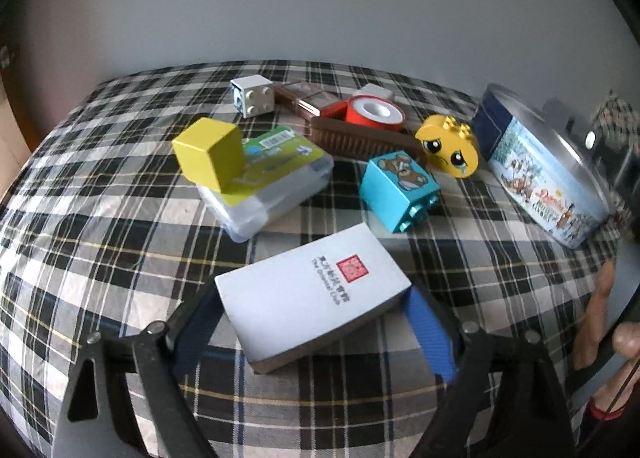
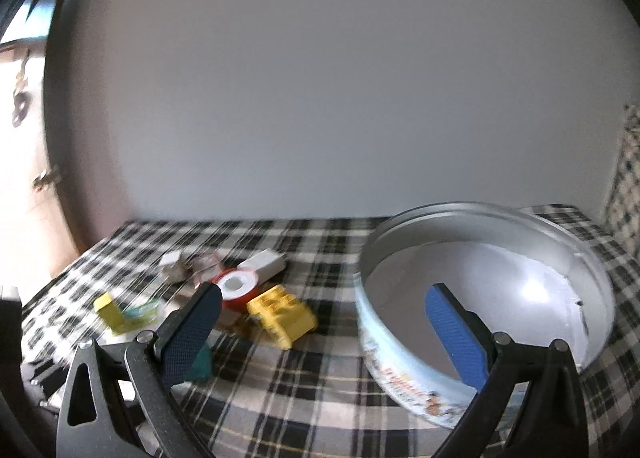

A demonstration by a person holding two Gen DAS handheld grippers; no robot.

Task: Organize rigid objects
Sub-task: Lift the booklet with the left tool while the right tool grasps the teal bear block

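A checked cloth [image 1: 100, 186] covers the table, with a plain wall behind its far edge. In the left wrist view the left gripper [image 1: 316, 322] hangs low over the near edge, its fingers spread wide with a white box [image 1: 308, 294] bearing a red seal lying between them; the blue pads stand just beside the box's sides, and I cannot tell whether they touch it. Beyond the box lie a blue block with a bear picture [image 1: 398, 188], a yellow block with a face [image 1: 448, 150], a red tape roll [image 1: 374, 112] on a brown brush [image 1: 352, 138], a yellow cube [image 1: 210, 154] on a clear case [image 1: 272, 182], and a white block [image 1: 252, 94] near the far edge. The round tin [image 2: 480, 298] stands open and empty toward the right edge. The right gripper [image 2: 320, 338] has its fingers spread apart, one finger outside the tin's wall and the other over its inside, holding nothing.
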